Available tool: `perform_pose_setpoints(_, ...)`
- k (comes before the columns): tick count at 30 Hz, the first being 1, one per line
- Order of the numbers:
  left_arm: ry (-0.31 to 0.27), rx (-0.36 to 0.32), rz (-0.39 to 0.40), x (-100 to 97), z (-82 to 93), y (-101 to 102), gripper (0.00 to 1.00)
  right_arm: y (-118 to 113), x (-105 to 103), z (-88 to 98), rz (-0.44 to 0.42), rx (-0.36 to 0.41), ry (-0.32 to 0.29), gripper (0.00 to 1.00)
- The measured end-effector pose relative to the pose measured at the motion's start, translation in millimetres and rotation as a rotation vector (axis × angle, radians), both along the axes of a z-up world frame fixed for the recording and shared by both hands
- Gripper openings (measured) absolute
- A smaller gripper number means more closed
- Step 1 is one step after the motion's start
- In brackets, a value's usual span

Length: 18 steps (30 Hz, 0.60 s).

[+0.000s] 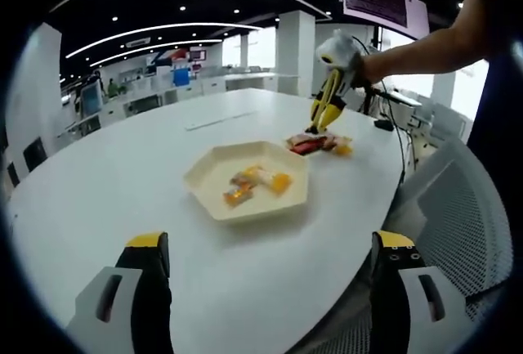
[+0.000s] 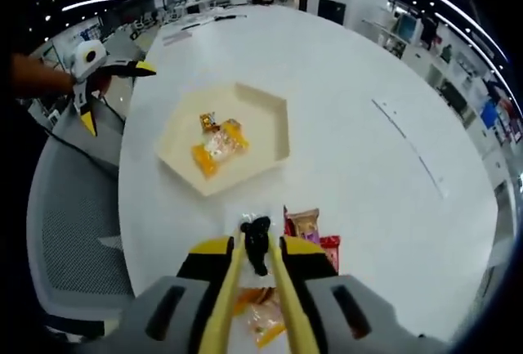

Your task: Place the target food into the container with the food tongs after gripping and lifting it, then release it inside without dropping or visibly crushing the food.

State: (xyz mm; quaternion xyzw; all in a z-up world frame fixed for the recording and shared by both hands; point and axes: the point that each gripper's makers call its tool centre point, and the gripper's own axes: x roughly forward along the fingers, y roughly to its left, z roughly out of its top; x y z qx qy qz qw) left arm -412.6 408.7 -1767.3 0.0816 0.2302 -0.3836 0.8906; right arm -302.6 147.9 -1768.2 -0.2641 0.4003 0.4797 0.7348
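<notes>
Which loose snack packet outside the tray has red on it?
The packet just right of the tongs in the right gripper view: pink-red wrapper with red edge. The packets beneath the right gripper are orange and clear.

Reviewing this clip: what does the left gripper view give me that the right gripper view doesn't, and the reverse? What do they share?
Left gripper view: the left gripper with jaws wide apart and nothing between them. It also gives the right gripper from outside, holding the food tongs over the loose snack packets, with a person's forearm behind it.

Right gripper view: the tongs close up between its jaws, black tips by the packets.

Both: the hexagonal tray holding wrapped snacks, the white table and a mesh chair.
</notes>
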Motion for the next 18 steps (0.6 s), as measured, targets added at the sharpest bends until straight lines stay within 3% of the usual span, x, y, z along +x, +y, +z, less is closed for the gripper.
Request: perform_pose_setpoints(18, -0.023, -0.003, 0.008, 2.5, 3.2, 1.1, 1.00, 1.3, 4.7, 9.3, -0.009, -0.006, -0.018, 0.21)
